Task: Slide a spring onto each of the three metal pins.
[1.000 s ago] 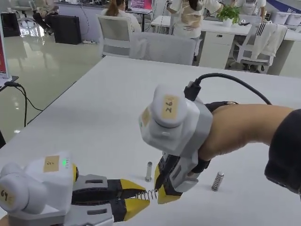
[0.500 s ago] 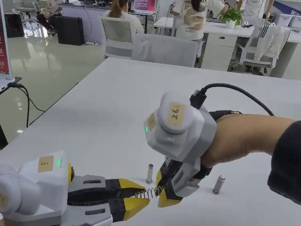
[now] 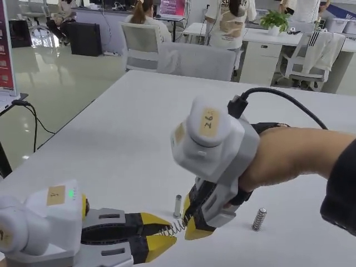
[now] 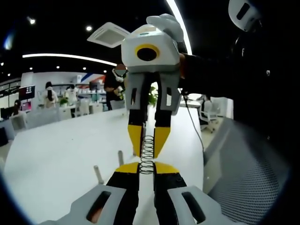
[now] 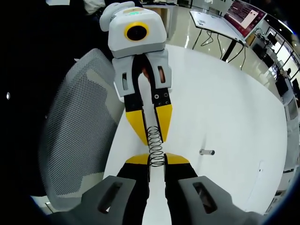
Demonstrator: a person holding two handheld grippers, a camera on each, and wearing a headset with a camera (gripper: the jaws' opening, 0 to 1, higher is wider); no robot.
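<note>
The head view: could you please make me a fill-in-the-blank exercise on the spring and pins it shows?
The left claw and the right claw hold the spring by its two ___.
The bare pin behind the spring stands ___ on the table.
The second pin, farther right, already carries a ___.
Missing: ends; upright; spring.

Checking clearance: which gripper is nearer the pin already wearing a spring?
Right. The right gripper is just left of that pin in the head view; the left gripper lies farther left, beyond the right one's tips.
</note>
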